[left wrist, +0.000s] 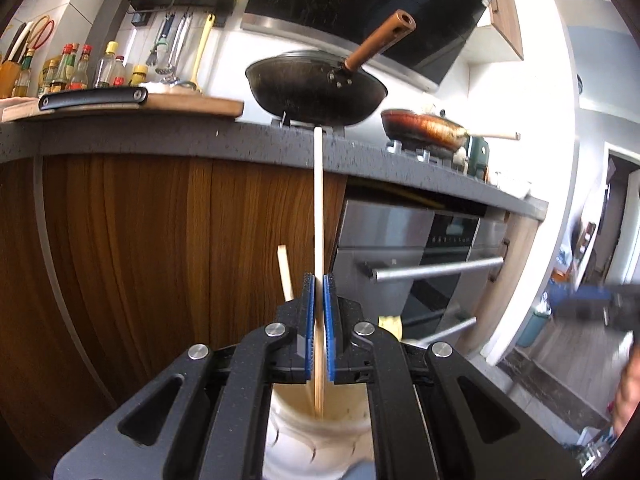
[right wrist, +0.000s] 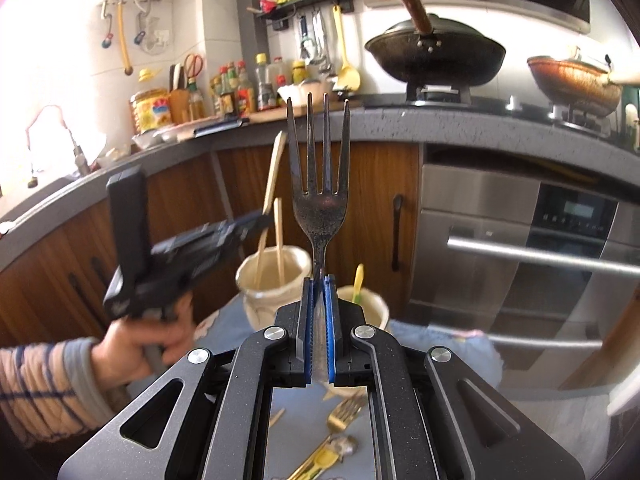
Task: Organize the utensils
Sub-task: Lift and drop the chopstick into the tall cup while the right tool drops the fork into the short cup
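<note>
Left fingers (left wrist: pixel 319 280) pinch an upright chopstick (left wrist: pixel 318 200); right fingers (right wrist: pixel 319 280) pinch a fork (right wrist: pixel 319 184).

My left hand-held gripper (left wrist: pixel 319 280) is closed on a chopstick (left wrist: pixel 318 200) standing over the cream jar (right wrist: pixel 276 276), where a second chopstick (right wrist: pixel 279 236) at eleven o'clock crowds the mouth. My right hand-held gripper (right wrist: pixel 319 282) is clamped on a dark fork (right wrist: pixel 319 184), with its tines up. At ten o'clock from it my left hand (right wrist: pixel 148 344) blocks the passage. A smaller cup (right wrist: pixel 372 304) with a yellow-green utensil (right wrist: pixel 358 282) stands at one o'clock, just beside the jar. Beyond both the wooden cabinet doors (left wrist: pixel 160 220) and oven handle (right wrist: pixel 540 256) wall off twelve to three o'clock. Gold forks (right wrist: pixel 340 420) litter the desk (right wrist: pixel 448 344) at six o'clock.
</note>
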`<act>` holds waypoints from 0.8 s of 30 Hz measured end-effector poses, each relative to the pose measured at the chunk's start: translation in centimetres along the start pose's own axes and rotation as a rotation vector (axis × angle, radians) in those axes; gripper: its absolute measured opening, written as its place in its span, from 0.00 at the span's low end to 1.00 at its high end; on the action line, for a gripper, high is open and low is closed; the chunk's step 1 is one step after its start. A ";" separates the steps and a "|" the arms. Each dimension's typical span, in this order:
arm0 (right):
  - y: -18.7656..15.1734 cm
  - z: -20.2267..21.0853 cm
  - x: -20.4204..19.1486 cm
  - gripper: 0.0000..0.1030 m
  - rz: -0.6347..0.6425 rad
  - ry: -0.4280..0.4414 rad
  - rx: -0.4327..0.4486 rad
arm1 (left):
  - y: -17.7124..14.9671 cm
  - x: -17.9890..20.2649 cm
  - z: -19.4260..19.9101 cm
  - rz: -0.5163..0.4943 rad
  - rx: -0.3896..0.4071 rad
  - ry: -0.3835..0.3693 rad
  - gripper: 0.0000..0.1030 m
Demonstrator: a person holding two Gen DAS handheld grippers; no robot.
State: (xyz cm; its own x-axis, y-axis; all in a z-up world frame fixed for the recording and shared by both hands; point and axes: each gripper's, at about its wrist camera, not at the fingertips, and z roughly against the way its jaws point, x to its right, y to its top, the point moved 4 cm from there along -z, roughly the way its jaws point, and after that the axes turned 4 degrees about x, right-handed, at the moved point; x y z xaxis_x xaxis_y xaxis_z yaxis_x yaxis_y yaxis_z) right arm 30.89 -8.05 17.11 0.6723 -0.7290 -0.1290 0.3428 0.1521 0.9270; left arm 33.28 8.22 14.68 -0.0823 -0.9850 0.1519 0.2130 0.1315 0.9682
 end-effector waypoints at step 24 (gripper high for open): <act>-2.9 -10.9 1.1 0.06 -0.028 -0.123 -0.239 | -2.7 0.1 -1.2 -0.067 -0.210 0.026 0.04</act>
State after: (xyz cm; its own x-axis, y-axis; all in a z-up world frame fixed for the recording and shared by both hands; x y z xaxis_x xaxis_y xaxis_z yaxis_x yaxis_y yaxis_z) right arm 37.81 -2.06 10.49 0.5803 -0.8087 -0.0958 0.5150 0.2733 0.8125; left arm 33.86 7.62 11.85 -0.0786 -0.9937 0.0803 0.4064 0.0416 0.9127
